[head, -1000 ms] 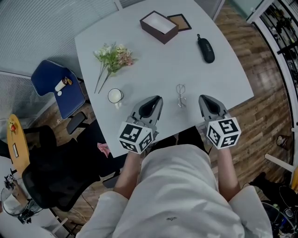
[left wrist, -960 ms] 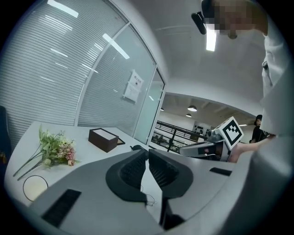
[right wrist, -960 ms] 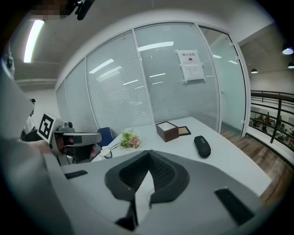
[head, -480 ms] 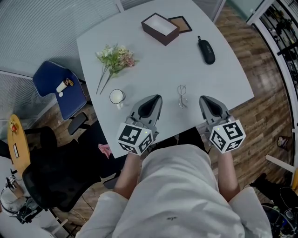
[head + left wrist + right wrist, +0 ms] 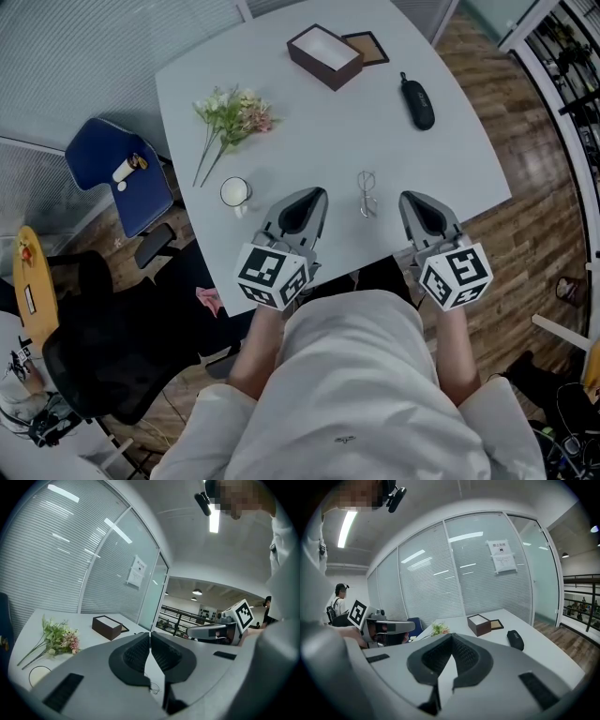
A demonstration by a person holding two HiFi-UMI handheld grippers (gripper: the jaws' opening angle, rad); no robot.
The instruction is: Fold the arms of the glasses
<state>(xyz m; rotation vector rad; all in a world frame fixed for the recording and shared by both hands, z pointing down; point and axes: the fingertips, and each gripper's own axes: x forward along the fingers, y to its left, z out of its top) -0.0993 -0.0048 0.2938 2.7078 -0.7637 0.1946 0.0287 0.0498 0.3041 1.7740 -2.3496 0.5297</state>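
Thin wire-rimmed glasses (image 5: 366, 193) lie on the white table (image 5: 309, 122) near its front edge, between my two grippers and a little ahead of them. My left gripper (image 5: 310, 196) sits to the left of the glasses, jaws shut with nothing in them (image 5: 150, 634). My right gripper (image 5: 410, 199) is to the right of the glasses, also shut and empty (image 5: 451, 637). Neither gripper touches the glasses. A bit of the glasses' wire (image 5: 153, 689) shows low between the left jaws' bases.
A flower sprig (image 5: 228, 117) and a small white cup (image 5: 233, 194) lie at the left. A dark box (image 5: 324, 53) with its lid (image 5: 364, 47) stands at the far edge. A black glasses case (image 5: 416, 98) lies at the right. A blue chair (image 5: 117, 173) stands off the table's left.
The right gripper has lifted slightly near the table's front edge. The left gripper and the glasses have kept still.
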